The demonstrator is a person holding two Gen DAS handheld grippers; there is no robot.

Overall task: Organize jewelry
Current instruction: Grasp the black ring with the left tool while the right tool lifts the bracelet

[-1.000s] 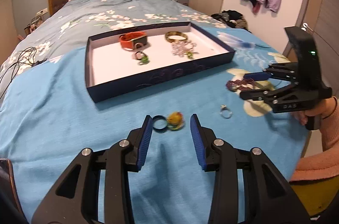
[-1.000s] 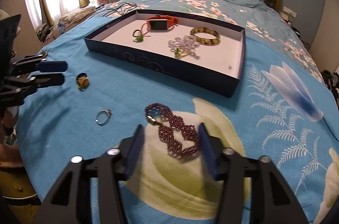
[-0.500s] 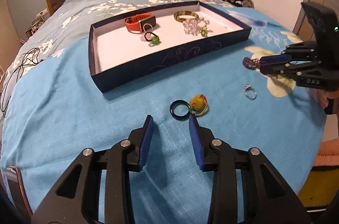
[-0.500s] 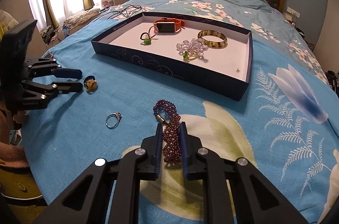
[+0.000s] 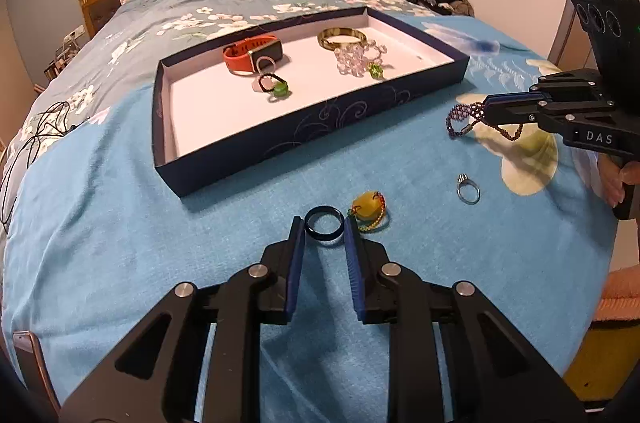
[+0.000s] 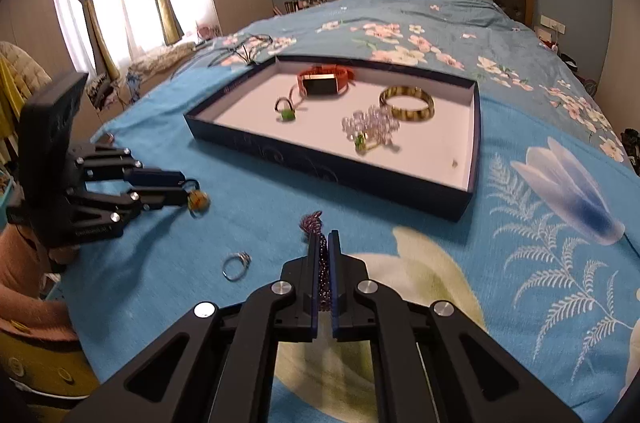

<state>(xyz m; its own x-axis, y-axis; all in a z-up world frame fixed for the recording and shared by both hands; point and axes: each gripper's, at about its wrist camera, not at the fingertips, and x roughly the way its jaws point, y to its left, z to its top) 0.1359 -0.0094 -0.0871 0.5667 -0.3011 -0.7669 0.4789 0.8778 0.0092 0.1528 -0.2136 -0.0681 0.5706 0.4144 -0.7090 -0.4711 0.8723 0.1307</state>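
Tray (image 5: 224,159) with perhaps five pieces, three rings (image 5: 468,189) outside, two claws (image 5: 324,237).

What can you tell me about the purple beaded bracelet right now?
The purple beaded bracelet is a woven band of small dark purple-red beads with a metal clasp at one end. The right gripper is shut on it, pads pressing its middle flat. In the left wrist view its free end loops out past the fingertips and a strand hangs underneath, above the blue bedspread, outside the tray.
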